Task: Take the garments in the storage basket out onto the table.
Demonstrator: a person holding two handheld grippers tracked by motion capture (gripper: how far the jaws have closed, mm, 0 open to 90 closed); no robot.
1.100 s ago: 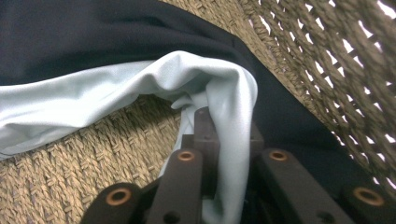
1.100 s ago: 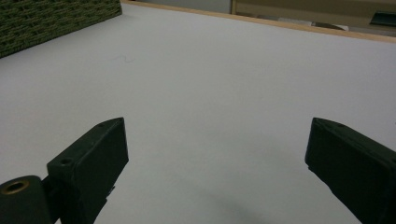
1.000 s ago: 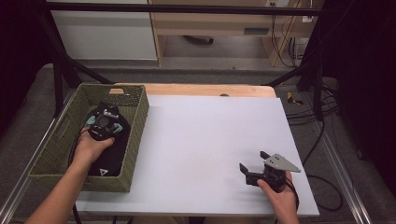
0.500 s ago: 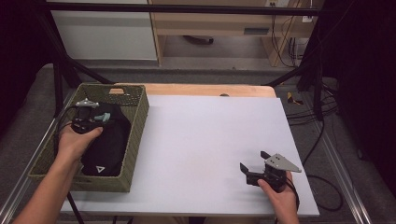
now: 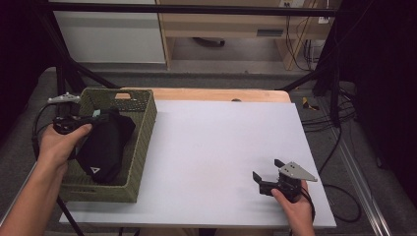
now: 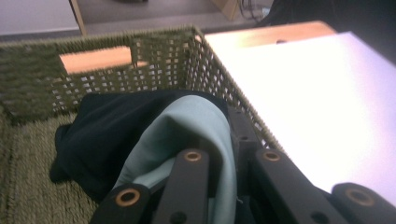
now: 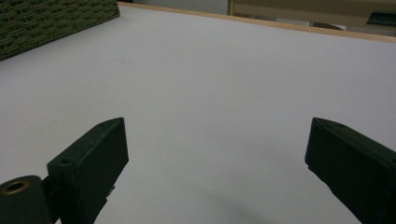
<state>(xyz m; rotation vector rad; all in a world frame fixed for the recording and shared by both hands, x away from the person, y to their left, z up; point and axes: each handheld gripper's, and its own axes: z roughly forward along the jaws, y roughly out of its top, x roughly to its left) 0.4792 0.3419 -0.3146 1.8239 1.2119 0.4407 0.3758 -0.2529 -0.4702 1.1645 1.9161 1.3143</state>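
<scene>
Where claw (image 6: 205, 186) pinches — garment's (image 6: 116, 135) mint lining

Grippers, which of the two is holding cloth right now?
The left gripper, over the green basket, shut on the black garment. The right gripper rests open on the table.

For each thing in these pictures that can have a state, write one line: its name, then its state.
Left gripper: shut on the black garment.
Black garment: gripped at its mint-lined edge, partly raised, the rest in the basket.
Green woven basket: upright at the table's left edge.
Right gripper: open, holding nothing, low over the white table.
</scene>
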